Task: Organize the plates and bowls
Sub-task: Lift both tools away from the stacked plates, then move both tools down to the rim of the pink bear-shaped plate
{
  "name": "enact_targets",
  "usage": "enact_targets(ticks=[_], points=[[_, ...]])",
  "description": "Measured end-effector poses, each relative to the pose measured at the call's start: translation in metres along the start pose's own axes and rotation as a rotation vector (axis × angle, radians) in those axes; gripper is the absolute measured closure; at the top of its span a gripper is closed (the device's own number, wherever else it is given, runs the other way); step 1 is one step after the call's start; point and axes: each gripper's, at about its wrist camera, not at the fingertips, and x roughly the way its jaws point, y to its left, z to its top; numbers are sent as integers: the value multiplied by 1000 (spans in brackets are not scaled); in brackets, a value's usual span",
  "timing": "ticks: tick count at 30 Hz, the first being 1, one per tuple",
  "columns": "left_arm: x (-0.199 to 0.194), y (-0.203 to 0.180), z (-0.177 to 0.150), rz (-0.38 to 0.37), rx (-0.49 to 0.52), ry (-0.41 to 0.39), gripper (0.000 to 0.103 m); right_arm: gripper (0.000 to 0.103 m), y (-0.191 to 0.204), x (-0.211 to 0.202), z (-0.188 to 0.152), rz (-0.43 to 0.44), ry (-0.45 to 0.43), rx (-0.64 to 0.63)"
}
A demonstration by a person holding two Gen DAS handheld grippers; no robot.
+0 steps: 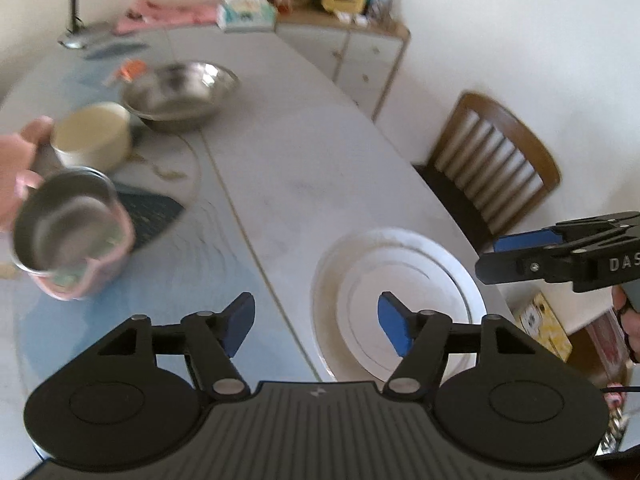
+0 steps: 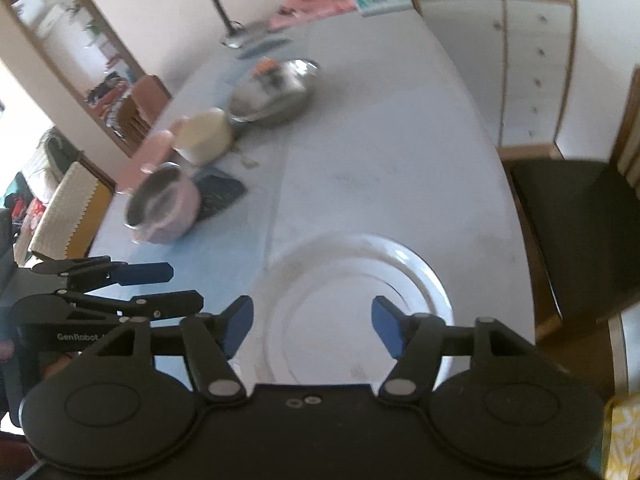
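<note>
Both my grippers empty, jaws spread: left gripper [image 1: 316,324], right gripper [image 2: 312,326]. Stacked white plates [image 1: 400,300] sit on the desk [image 1: 320,152] at 6 o'clock, near edge. I'd judge them ceramic: stiff, heavy, slick, chippable. Grab the rim, opposite sides. Steel bowl [image 1: 180,94] at 11 o'clock: light, pinch its lip.

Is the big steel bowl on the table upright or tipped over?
Upright: the steel bowl rests on the table with its open rim facing up.
</note>
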Motion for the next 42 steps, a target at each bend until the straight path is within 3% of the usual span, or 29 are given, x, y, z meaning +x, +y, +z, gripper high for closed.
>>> enact_targets(ticks=[4,12,18,22,26,33,42], points=[[-25,12,0,55,-25,-79,27,27,24,-4,12,13,-38,-63],[-63,38,1,161,-80,-199,24,7,69,-1,39,31,-107,-198],[-77,63,17,245,-112,-262,24,1,104,19,78,31,-136,-288],[-75,93,38,305,-196,-267,19,1,128,44,114,-8,-130,-331],[-69,127,60,401,-233,-285,0,1,150,78,151,-67,-137,-356],[-53,196,102,601,-317,-281,0,1,192,146,202,-96,-103,-387],[-28,277,131,748,-389,-236,0,2,250,225,228,-86,-56,-455]])
